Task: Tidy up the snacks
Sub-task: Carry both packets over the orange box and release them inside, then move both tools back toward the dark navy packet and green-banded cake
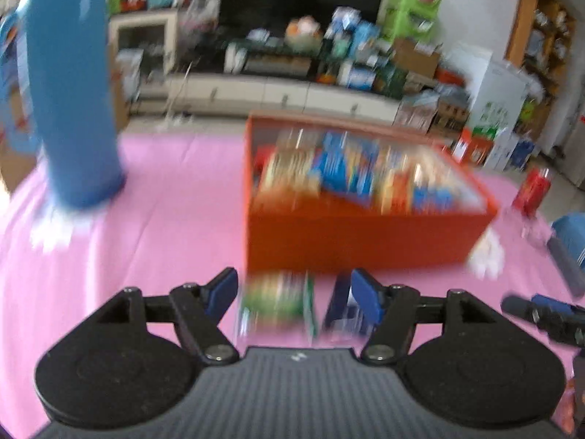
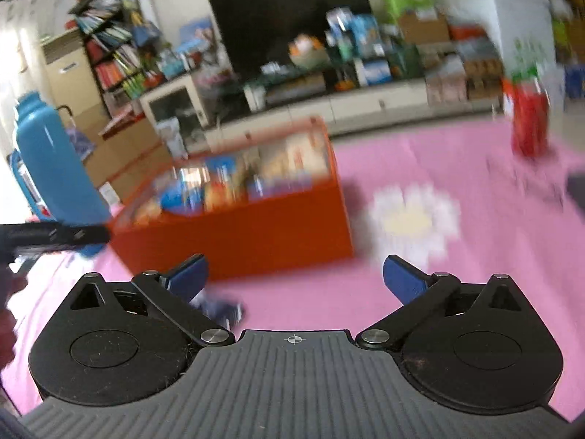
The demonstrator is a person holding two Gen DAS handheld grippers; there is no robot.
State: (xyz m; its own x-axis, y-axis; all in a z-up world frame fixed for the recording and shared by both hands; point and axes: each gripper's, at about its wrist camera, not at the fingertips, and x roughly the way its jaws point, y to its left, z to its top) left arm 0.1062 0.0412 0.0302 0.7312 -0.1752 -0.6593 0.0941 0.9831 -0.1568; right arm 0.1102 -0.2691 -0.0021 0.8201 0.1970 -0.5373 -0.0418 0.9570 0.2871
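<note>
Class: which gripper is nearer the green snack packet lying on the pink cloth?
Left. The green snack packet lies between the left gripper fingers; the right gripper is off to its side.

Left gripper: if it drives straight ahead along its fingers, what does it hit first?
Likely the green snack packet lying between the open left gripper fingers; beyond it, the orange box. Blur makes depth uncertain.

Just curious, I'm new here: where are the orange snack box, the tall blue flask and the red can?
orange snack box (image 1: 351, 237), left wrist view, front wall
blue flask (image 1: 73, 84), left wrist view, body
red can (image 2: 530, 124), right wrist view, side
</note>
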